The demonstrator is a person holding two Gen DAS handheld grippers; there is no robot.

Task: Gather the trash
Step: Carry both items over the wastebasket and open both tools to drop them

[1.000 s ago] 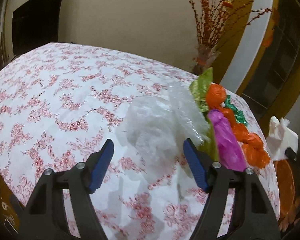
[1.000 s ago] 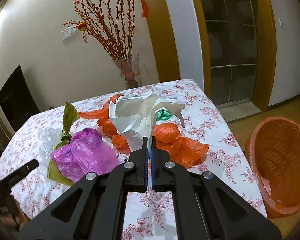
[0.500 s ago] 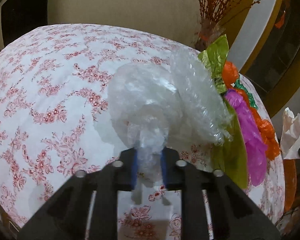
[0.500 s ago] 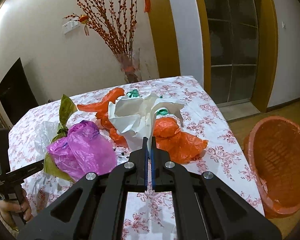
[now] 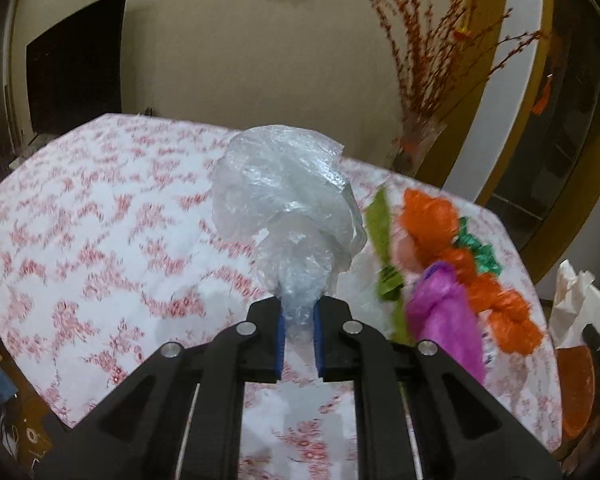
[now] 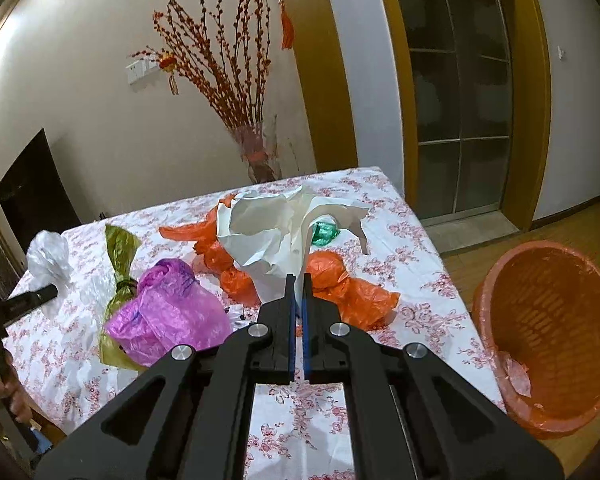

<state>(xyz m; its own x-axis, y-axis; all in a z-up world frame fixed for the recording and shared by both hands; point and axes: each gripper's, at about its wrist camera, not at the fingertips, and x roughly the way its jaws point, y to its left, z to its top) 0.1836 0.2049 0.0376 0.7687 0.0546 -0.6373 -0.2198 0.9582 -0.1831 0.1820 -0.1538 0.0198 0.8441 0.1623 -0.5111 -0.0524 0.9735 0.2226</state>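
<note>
The left gripper is clamped on the neck of a clear plastic bag, which billows straight ahead of its blue pads, raised above the floral desk. To that gripper's right lie a green wrapper, a purple bag and orange bags. The right gripper is closed tight on a strip of crumpled white paper that bulges just ahead of its tips. Off the desk's edge, to this gripper's right and lower, stands an orange basket.
</note>
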